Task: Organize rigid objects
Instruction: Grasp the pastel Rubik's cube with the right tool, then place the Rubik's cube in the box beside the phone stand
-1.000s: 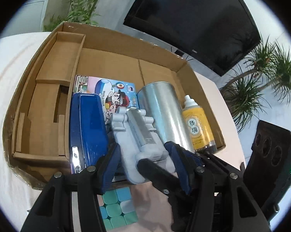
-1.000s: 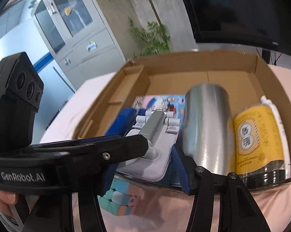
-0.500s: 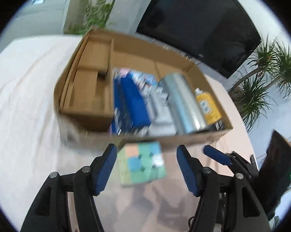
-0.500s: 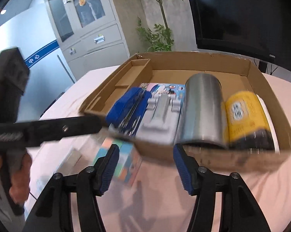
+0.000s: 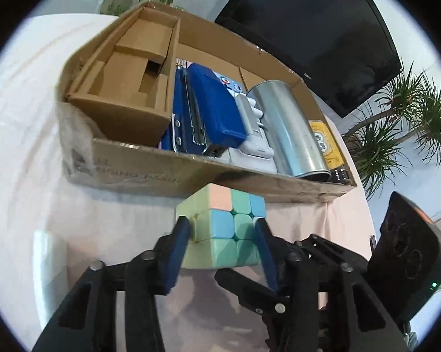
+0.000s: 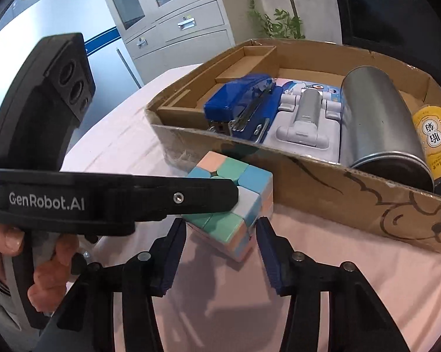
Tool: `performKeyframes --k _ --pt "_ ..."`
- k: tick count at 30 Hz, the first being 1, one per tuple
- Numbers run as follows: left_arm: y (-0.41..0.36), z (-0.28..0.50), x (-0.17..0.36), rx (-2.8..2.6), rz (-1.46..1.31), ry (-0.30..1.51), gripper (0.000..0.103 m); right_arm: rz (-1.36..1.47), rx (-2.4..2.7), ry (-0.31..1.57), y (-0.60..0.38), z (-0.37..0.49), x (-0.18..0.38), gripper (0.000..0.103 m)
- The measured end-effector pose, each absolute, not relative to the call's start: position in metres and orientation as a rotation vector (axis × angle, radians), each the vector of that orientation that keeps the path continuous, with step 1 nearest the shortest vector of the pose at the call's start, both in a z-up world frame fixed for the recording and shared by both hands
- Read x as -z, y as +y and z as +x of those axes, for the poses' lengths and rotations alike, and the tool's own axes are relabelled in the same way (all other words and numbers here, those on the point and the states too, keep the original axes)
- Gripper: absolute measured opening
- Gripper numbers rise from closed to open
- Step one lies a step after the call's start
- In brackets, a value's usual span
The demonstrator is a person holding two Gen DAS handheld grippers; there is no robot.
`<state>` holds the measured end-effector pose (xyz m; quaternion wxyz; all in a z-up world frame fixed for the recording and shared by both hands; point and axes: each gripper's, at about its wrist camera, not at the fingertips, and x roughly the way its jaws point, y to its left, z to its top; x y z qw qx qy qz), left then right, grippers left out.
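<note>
In the left wrist view, you had pulled your left tool [image 5: 221,245] back from the box [image 5: 138,170] and closed it on the cube [image 5: 221,228], low in the frame on the desk [image 5: 30,146]. In the right wrist view, your right tool [image 6: 220,237] hung open, straddling the cube [image 6: 235,223] at lower centre; boxing it looked next.

The puzzle cube [image 5: 224,228] between the left claw's [image 5: 221,245] blue pads [image 5: 176,252] carries pastel squares of peach, mint green, sky blue and pale yellow. Beyond the claw, the brown cardboard box [image 5: 161,170] holds a royal-blue stapler [image 5: 211,108], a light grey holder [image 6: 305,120], a brushed silver can [image 5: 290,132] and a yellow-labelled bottle [image 6: 434,138]. The counter [image 6: 323,264] cloth is pale pink; both claw frames are black.
</note>
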<state>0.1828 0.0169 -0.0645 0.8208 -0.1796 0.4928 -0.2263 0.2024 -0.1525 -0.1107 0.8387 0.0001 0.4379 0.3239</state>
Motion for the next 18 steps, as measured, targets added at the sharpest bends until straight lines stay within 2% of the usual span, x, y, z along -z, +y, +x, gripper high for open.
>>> performKeyframes --k 4,10,13,18 --pt "0.009 0.156 0.036 0.453 -0.335 0.977 0.039 0.024 -0.671 0.887 -0.157 0.186 0.097 0.045" --pt "0.004 0.147 -0.02 0.447 -0.299 0.863 0.039 0.027 -0.679 0.783 -0.164 0.173 0.042 0.045" --pt "-0.002 0.163 -0.045 0.459 -0.271 0.801 0.039 0.01 -0.678 0.725 -0.168 0.189 0.012 0.045" --pt "-0.011 0.236 -0.07 0.482 -0.269 0.765 0.039 -0.042 -0.681 0.677 -0.174 0.252 -0.025 0.045"
